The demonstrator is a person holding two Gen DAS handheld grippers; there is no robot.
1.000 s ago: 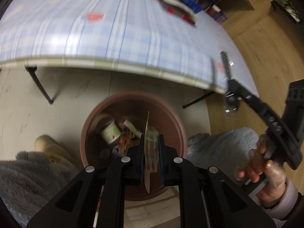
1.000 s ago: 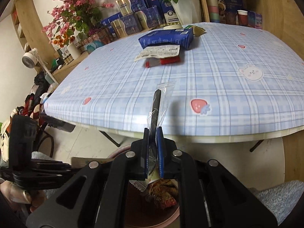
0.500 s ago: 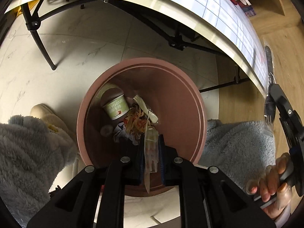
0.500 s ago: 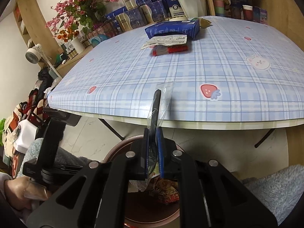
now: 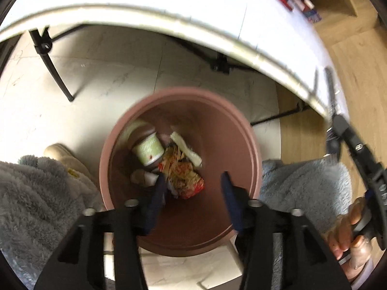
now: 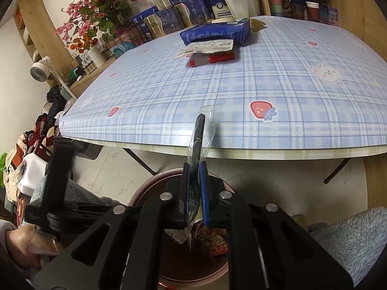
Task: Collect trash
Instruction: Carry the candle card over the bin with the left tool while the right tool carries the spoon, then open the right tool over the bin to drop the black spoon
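My left gripper [image 5: 193,189] hangs over the pinkish-brown bin [image 5: 254,145], pointing down into it. Its jaws are opening and nothing is between the blue pads. In the bin lie a green yogurt cup [image 5: 147,148], a red-orange snack wrapper [image 5: 185,177] and a pale strip [image 5: 186,148]. My right gripper [image 6: 194,169] is shut on a black plastic utensil in a clear sleeve [image 6: 199,130], held above the bin's rim [image 6: 145,188] at the table's edge. On the table [image 6: 290,96] remain a blue pack [image 6: 217,32], a paper slip [image 6: 208,47] and a red wrapper [image 6: 212,59].
Black table legs [image 5: 53,70] stand on the pale tiled floor behind the bin. Fluffy grey clothing [image 5: 36,193] and a beige slipper [image 5: 63,154] flank the bin. Boxes, cans and flowers [image 6: 96,12] crowd the table's far side.
The left gripper sank toward the bin and opened; the thin packet it held is gone from between its pads. The right gripper kept still with its wrapped utensil.
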